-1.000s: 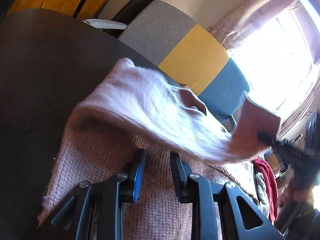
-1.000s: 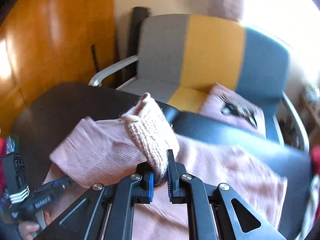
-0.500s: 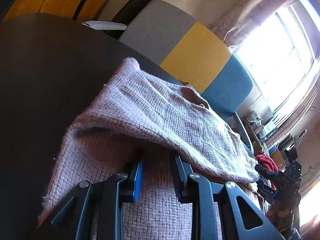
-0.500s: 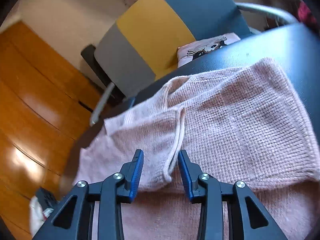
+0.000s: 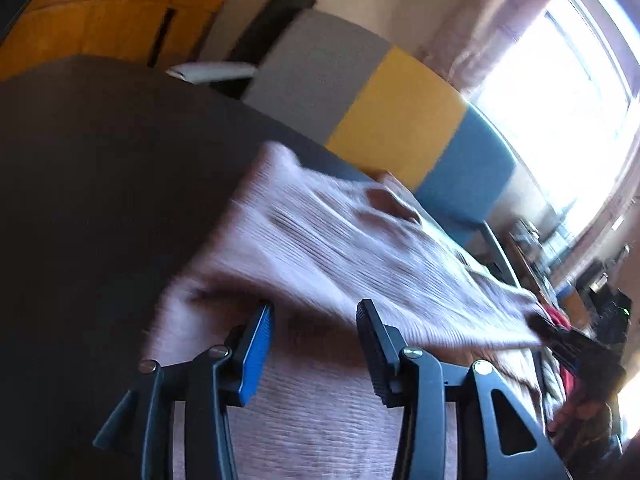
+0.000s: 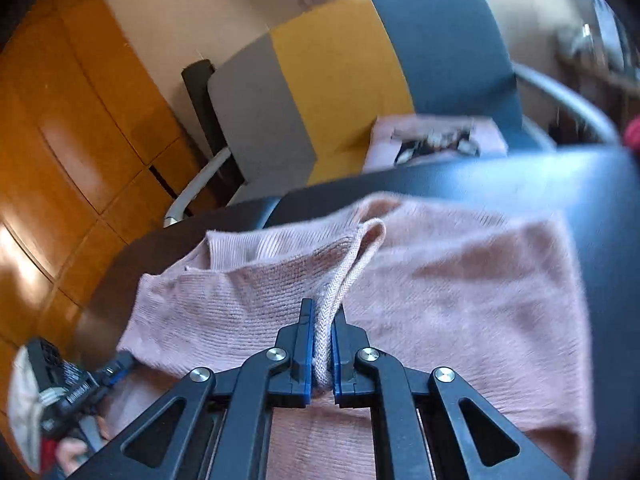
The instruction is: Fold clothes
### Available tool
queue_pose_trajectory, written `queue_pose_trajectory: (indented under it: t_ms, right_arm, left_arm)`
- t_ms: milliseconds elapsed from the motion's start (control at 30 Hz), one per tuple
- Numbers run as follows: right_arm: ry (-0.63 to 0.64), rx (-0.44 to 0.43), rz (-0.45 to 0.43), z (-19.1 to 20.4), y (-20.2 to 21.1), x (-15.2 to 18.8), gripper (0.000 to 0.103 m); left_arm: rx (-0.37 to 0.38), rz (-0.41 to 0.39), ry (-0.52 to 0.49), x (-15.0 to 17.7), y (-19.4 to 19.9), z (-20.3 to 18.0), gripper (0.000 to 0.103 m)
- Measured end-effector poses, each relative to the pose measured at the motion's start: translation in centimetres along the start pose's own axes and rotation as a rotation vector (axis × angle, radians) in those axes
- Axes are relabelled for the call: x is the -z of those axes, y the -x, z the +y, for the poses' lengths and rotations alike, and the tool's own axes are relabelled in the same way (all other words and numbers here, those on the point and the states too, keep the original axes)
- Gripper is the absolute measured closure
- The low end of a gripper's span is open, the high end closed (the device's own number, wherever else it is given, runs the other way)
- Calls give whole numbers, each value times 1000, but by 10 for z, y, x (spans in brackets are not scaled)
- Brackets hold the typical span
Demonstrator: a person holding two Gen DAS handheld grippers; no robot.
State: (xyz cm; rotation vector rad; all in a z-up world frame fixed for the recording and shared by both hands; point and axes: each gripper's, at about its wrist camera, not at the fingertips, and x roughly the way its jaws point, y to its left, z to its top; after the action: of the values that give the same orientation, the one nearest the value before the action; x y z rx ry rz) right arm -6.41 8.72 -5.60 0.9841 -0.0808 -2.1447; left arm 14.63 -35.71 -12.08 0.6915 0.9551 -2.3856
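Sweater [image 6: 460, 280] lies on dark surface [image 5: 100, 180] beneath both tongs; right tongs [image 6: 322, 344] pinch its folded edge, left tongs [image 5: 314, 344] hover wide apart, empty; fold under way, next likely needing that edge carried across.

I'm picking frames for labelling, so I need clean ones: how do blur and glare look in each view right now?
Left wrist view: the sweater is streaked with motion blur, the window is blown out white, and only the left gripper is sharp. Right wrist view: the knit near the right gripper is crisp, while the chair and table edges are smeared.
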Motion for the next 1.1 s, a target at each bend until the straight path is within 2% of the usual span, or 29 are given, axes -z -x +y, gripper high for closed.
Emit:
queue_pose_trajectory:
  t_ms: [133, 300, 400, 433, 467, 633, 733, 800, 833, 933, 1100]
  right_arm:
    - [-28, 5, 32, -13, -5, 8, 95]
    - [-76, 50, 51, -30, -9, 19, 89]
    - [-76, 95, 7, -34, 4, 19, 74]
    - [-67, 99, -11, -31, 9, 17, 63]
    - [-56, 102, -28, -28, 13, 16, 59]
    - [97, 77, -3, 9, 2, 13, 56]
    - [180, 92, 46, 23, -19, 19, 54]
    - [232, 143, 91, 24, -35, 26, 53]
    - [247, 166, 110, 22, -42, 29, 52]
    - [236, 161, 102, 15, -47, 29, 45]
    - [236, 147, 90, 11, -62, 18, 40]
  left_arm:
    - [-7, 38, 24, 4, 1, 7, 58]
    - [-9, 41, -23, 5, 16, -4, 58]
    - [-26, 10, -78, -8, 19, -19, 58]
    - [-29, 0, -95, -15, 18, -24, 58]
    - [-33, -9, -112, -23, 15, -30, 58]
    - [-59, 4, -190, -59, -23, -56, 58]
    - [-104, 25, -235, -69, -48, -59, 58]
    - [-151, 58, -258, -67, -68, -54, 58]
    - [-154, 73, -252, -67, -74, -49, 58]
    - [-132, 98, -216, -67, -90, -32, 58]
    - [-135, 91, -211, -80, -111, -26, 58]
